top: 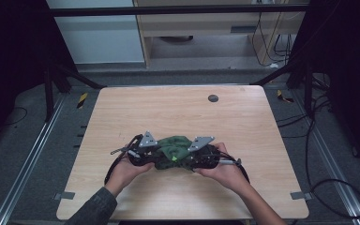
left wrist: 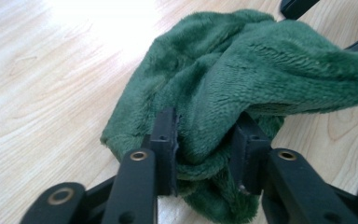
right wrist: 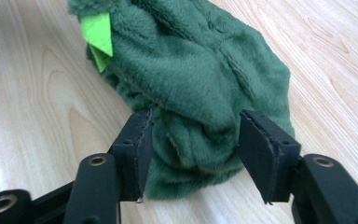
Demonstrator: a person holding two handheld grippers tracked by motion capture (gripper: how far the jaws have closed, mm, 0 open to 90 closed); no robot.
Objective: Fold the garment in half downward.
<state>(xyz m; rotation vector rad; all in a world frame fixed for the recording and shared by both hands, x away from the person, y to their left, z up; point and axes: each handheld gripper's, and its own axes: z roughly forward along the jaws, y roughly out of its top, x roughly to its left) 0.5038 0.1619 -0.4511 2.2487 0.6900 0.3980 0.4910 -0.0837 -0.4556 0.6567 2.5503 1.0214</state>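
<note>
A crumpled dark green plush cloth (top: 174,149) lies bunched in a heap just below the middle of the high view, resting on the light wooden surface (top: 178,112). A small bright green triangular tag (right wrist: 98,35) sticks out of the cloth near the upper left of the right gripper view.

The left gripper (left wrist: 205,142) comes in from the bottom of its own view with its two black jaws set on either side of a thick fold of the cloth. Both pads press into the pile, and the fabric bulges between and below them, so the jaws are clamped on the cloth though they stand some way apart.

The right gripper (right wrist: 193,142) also has the cloth between its jaws, at the lower edge of the heap. The left pad lies against the plush, while the right pad stands just clear of it with a sliver of surface showing beside it; these jaws are released and not pinching.

In the high view the left gripper (top: 143,152) sits at the left of the cloth and the right gripper (top: 201,154) at its right, each held in a hand that enters from the bottom of the frame, with grey three-cornered plates on top and black cables trailing outward. A small dark round disc (top: 213,98) lies on the surface toward the upper right, well apart from the cloth.
</note>
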